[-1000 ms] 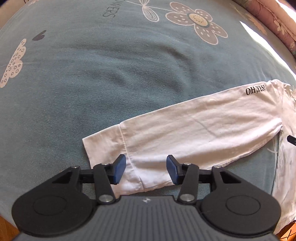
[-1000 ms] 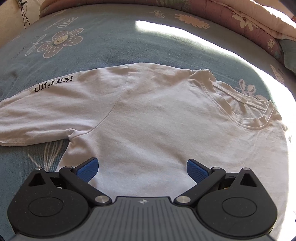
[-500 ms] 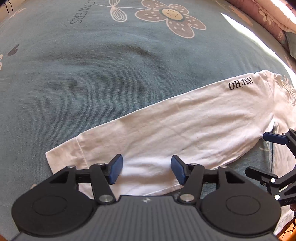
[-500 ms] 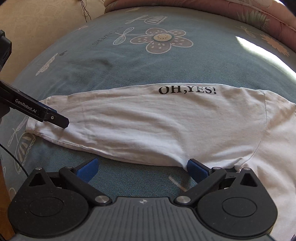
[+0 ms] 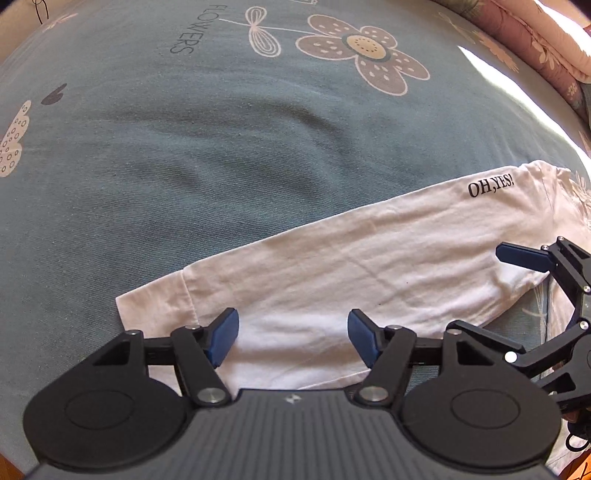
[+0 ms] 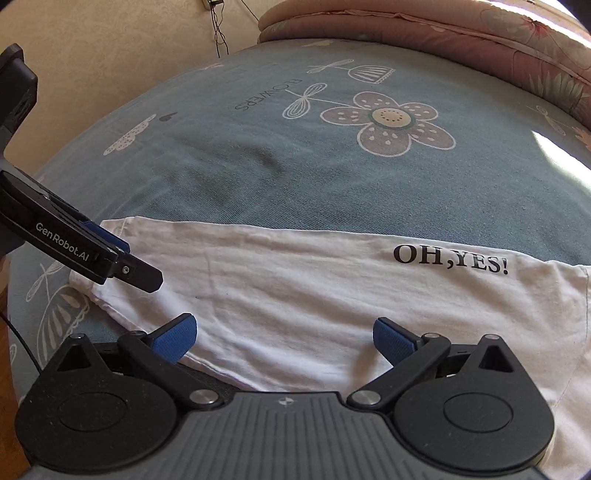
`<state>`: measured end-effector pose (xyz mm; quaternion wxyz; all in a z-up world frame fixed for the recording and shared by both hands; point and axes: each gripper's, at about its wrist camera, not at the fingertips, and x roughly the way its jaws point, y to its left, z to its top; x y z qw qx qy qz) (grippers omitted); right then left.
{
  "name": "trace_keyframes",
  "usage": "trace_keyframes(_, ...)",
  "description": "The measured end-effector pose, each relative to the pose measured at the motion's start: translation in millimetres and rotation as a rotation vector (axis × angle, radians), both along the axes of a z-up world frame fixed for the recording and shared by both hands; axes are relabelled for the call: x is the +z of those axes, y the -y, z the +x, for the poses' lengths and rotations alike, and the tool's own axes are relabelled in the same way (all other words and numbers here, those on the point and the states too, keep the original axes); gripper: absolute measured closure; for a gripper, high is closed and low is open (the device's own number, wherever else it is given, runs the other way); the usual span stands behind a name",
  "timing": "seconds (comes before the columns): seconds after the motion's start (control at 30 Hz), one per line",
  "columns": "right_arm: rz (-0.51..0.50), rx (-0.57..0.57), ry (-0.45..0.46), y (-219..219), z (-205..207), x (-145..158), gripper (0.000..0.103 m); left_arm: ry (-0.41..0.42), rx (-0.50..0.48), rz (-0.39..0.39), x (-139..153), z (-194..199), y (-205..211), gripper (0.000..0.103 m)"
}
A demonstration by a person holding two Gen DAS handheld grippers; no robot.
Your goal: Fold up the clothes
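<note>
A white long-sleeved shirt lies flat on a blue-grey flowered bedspread; its sleeve [image 5: 369,273] [image 6: 295,280] stretches out, with "OH,YES!" printed near the shoulder. My left gripper [image 5: 293,338] hovers over the cuff end of the sleeve, its jaws opening, with the fabric below them and nothing gripped. It shows in the right wrist view as a black arm [image 6: 110,258] over the cuff. My right gripper [image 6: 284,339] stands wide open over the sleeve's near edge further up the arm, pads clear of the cloth. Its blue fingertip [image 5: 524,256] shows at the right of the left wrist view.
The bedspread [image 5: 221,147] spreads wide beyond the sleeve. A pink quilt [image 6: 443,33] is piled along the far side. A beige wall with hanging cables [image 6: 218,29] stands past the bed's left end, and a dark cord [image 6: 22,343] runs at the near left.
My right gripper swung left from the shirt's body to the sleeve. The left gripper's jaws spread wider and it shifted slightly over the cuff end.
</note>
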<state>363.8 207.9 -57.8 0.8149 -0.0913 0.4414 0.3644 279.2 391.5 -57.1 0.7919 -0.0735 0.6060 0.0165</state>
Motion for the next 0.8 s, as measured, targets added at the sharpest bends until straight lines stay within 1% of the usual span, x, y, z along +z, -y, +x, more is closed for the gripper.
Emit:
trace_keyframes(0.03, -0.027, -0.025, 0.017, 1.2, -5.2, 0.9, 0.0, -0.028, 0.009, 0.022, -4.5, -2.5, -4.7, 0.033)
trace_keyframes(0.07, -0.051, -0.049, 0.014, 2.5, -9.1, -0.1, 0.0, -0.037, 0.025, 0.02, -6.6, -5.8, -9.6, 0.033)
trace_keyframes(0.13, -0.074, -0.09, -0.082, 4.0, -10.2, -11.2, 0.0, -0.05, 0.057, 0.009, -10.1, -12.6, -19.4, 0.033)
trace_keyframes(0.17, -0.065, -0.091, -0.075, 1.5, -14.3, -11.1, 0.0, -0.052, 0.065, 0.002, -10.1, -15.3, -22.2, 0.033)
trace_keyframes(0.2, -0.045, -0.078, -0.082, -2.4, -18.0, -10.9, 0.0, -0.07, 0.072, 0.001, -10.4, -17.9, -24.7, 0.033)
trace_keyframes(0.27, 0.046, 0.034, -0.164, -18.2, -23.6, -10.3, 0.0, -0.084, 0.077, 0.008, -7.7, -21.8, -29.1, 0.033)
trace_keyframes(0.33, 0.063, 0.112, -0.16, -32.0, -26.9, -7.8, 0.0, -0.084, 0.079, 0.015, -1.8, -23.0, -34.3, 0.033)
trace_keyframes(0.37, 0.07, 0.12, -0.154, -32.6, -24.4, -6.0, 0.0, -0.073, 0.076, 0.017, 2.3, -21.9, -37.3, 0.033)
trace_keyframes(0.4, 0.074, 0.099, -0.148, -28.2, -19.9, -4.1, 0.0, -0.059, 0.074, 0.018, 6.9, -19.2, -40.8, 0.033)
trace_keyframes(0.43, 0.071, 0.052, -0.13, -18.0, -13.3, -0.3, 0.0, -0.043, 0.071, 0.005, 10.9, -13.9, -41.1, 0.033)
trace_keyframes(0.5, 0.044, -0.021, -0.065, 4.5, -1.6, 7.0, 0.0, -0.009, 0.064, -0.023, 18.7, -2.7, -40.9, 0.033)
trace_keyframes(0.6, -0.047, -0.131, 0.087, 44.4, 20.3, 13.1, 0.0, 0.047, 0.01, -0.111, 21.5, 23.8, -17.3, 0.033)
trace_keyframes(0.67, -0.087, -0.199, 0.133, 72.1, 41.2, 14.9, 0.0, 0.086, -0.044, -0.181, 20.7, 42.9, 6.9, 0.033)
trace_keyframes(0.73, -0.071, -0.247, 0.11, 96.5, 63.3, 11.1, 0.0, 0.109, -0.096, -0.248, 17.6, 58.0, 29.0, 0.033)
trace_keyframes(0.8, -0.027, -0.266, 0.072, 113.7, 82.8, 7.0, 0.0, 0.099, -0.146, -0.293, 9.0, 65.7, 48.8, 0.032)
